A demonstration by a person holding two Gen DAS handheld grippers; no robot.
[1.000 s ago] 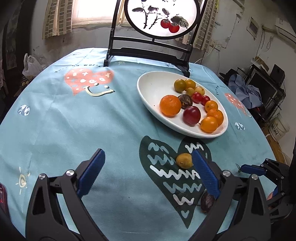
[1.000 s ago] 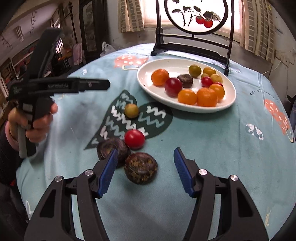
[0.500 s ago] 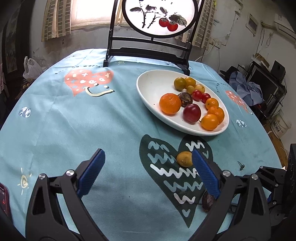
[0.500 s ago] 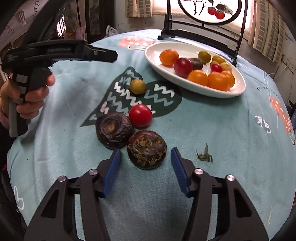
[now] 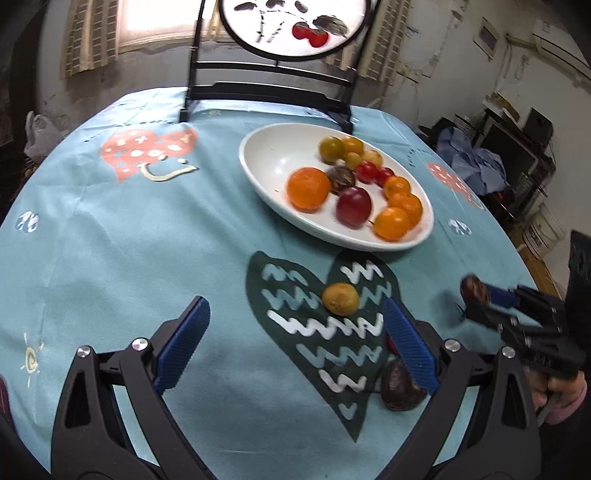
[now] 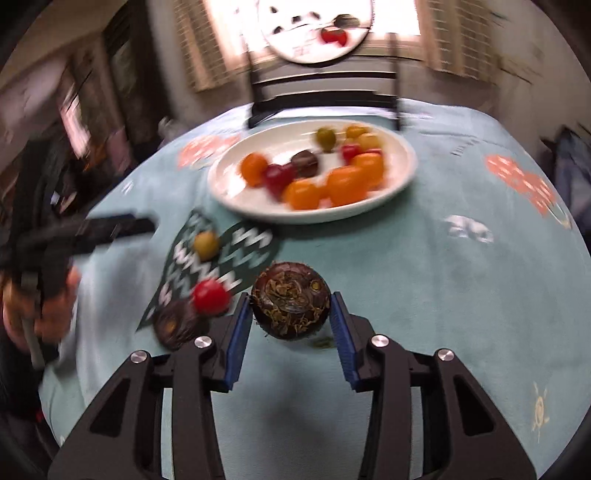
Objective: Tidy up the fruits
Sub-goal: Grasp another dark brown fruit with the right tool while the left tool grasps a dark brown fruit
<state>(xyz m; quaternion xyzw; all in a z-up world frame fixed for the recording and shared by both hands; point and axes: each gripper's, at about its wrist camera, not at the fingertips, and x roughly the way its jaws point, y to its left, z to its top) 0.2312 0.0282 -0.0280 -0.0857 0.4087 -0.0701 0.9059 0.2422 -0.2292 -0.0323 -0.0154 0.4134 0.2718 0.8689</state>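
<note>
A white oval plate (image 5: 266,158) holds several oranges, red and yellow fruits. On the tablecloth in front of it lie a small yellow fruit (image 5: 340,298), a red tomato (image 6: 209,295) and a dark brown fruit (image 5: 400,387). My right gripper (image 6: 290,314) is closing its jaws, and both blue pads touch a second dark brown fruit (image 6: 290,304) between them. From the left wrist view that fruit (image 5: 472,290) sits at the right gripper's tips, just above the cloth. My left gripper (image 5: 295,332) stands open over the dark heart print with nothing between its fingers.
A round table under a light blue printed cloth (image 5: 110,258) fills both views. A black chair with a round painted panel (image 5: 280,26) stands behind the plate. A hand (image 5: 561,391) holds the right gripper's handle. Clutter and shelves stand off the table's right side.
My right gripper moved forward over the nearer dark brown fruit, rolled, and narrowed its jaws onto it. The fruit now hangs at its tips. The left gripper stayed about where it was.
</note>
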